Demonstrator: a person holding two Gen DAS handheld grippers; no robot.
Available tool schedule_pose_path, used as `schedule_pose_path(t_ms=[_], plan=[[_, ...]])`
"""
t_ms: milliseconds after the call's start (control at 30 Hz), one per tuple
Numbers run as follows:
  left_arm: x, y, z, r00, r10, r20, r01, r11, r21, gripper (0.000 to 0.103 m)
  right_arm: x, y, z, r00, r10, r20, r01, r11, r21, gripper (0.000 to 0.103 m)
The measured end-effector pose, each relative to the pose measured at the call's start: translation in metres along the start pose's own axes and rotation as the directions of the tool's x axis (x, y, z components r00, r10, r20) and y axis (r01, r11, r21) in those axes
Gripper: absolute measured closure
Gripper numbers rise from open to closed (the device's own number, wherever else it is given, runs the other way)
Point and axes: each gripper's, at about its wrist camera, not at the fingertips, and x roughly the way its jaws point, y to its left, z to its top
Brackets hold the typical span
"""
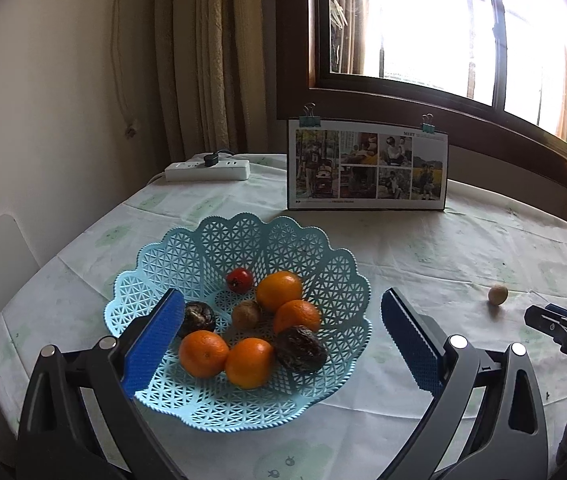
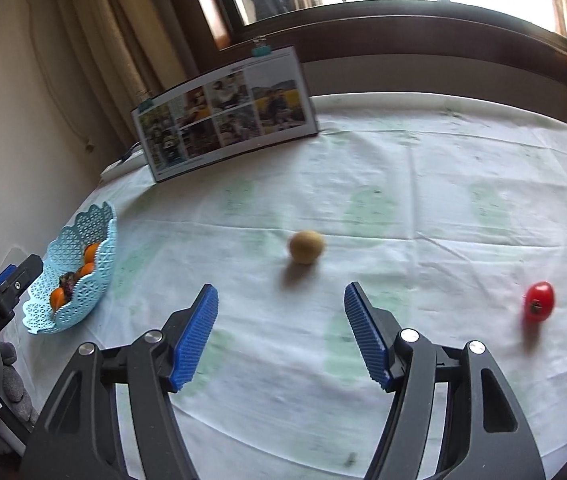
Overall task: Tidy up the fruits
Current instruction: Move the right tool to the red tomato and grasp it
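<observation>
A pale-blue openwork plastic basket (image 1: 239, 312) with a scalloped rim sits on the cloth-covered surface (image 1: 423, 248), already holding four oranges (image 1: 279, 290), two dark wrinkled fruits (image 1: 301, 348), a small brown round fruit (image 1: 245, 314) and a red tomato-like fruit (image 1: 239, 279). The left hand-held gripper (image 1: 283, 340) hovers over the near side of the basket, its blue ribbed pads spread wide and gripping nothing. Behind the basket stand a white power strip (image 1: 207, 170) and, further right, a clipped photo collage board (image 1: 367, 166).

To the right of the basket, well apart from it on the bare cloth, lies a small tan round fruit (image 2: 305, 246), somewhat blurred in the right wrist view. The right hand-held gripper (image 2: 281, 332) faces it squarely, released and empty, the fruit just beyond its fingertips and roughly centred between them. Furthest from the basket, a small red tomato-like fruit (image 2: 539, 300) rests alone near the right edge of the surface.

The step in hand appears to be collecting the tan fruit. Done well, the pads would straddle it evenly, low to the cloth, and close gently: a round, smooth fruit may roll away if nudged by one pad first. The carry back to the basket should end over an open gap among the fruit there.
</observation>
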Motion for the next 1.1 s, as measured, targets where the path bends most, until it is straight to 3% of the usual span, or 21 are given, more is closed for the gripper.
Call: schedule_pose_path(t_ms=[267, 500, 733, 1100], plan=[[0.002, -0.035, 0.003, 0.999, -0.046, -0.003, 0.046, 0.997, 0.063, 0.003, -0.025, -0.061, -0.006, 0.994, -0.109, 0.029, 0.106, 0.992, 0.072, 0.037], [0.006, -0.062, 0.005, 0.997, -0.077, -0.01, 0.077, 0.991, 0.108, 0.003, -0.043, -0.123, -0.012, 0.972, -0.23, 0.045, 0.218, 0.959, 0.182, 0.037], [0.009, -0.081, 0.004, 0.995, -0.093, -0.019, 0.095, 0.986, 0.138, 0.003, -0.041, -0.144, -0.01, 0.959, -0.283, 0.028, 0.274, 0.944, 0.185, 0.038], [0.019, -0.101, 0.002, 0.993, -0.112, -0.049, 0.119, 0.978, 0.171, 0.003, -0.011, -0.143, -0.008, 0.958, -0.284, -0.044, 0.287, 0.951, 0.113, 0.071]])
